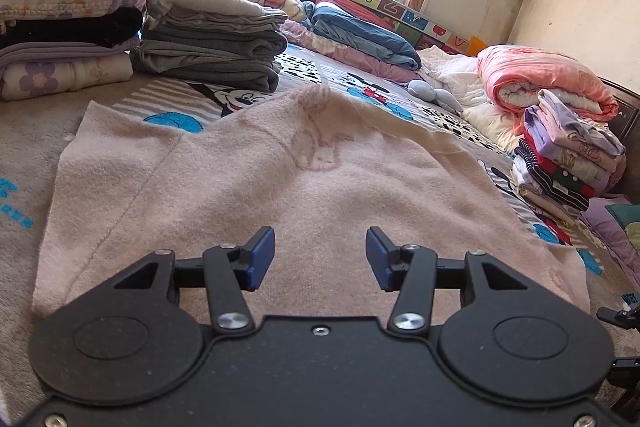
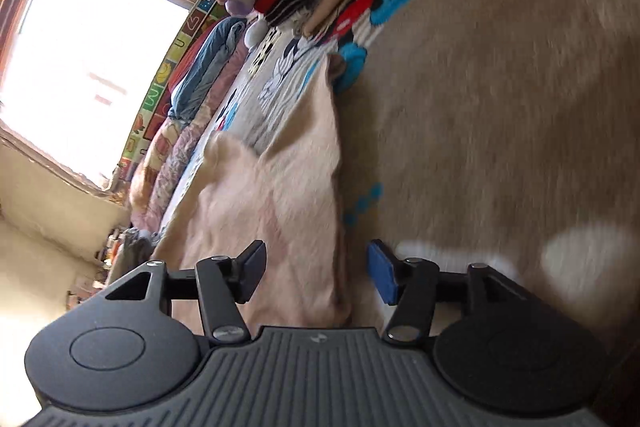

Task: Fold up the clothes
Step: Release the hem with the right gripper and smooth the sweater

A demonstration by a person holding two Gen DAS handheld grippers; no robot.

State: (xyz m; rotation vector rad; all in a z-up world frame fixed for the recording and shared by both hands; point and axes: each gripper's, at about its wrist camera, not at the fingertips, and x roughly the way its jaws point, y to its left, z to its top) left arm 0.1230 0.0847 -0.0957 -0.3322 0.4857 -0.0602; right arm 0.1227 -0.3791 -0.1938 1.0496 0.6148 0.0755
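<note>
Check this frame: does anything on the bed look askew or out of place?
Mostly tidy. The pink garment lies spread but uneven: its far edge humps up into a peak. A small grey soft toy lies loose between the folded stacks. Both grippers, left and right, hold nothing.

Two black handheld grippers.
Blue pads (image 1: 262,257) on black fingers, silver screws (image 1: 235,319), round housings; ribbed grey plate (image 2: 316,379) on right gripper (image 2: 318,269).
</note>
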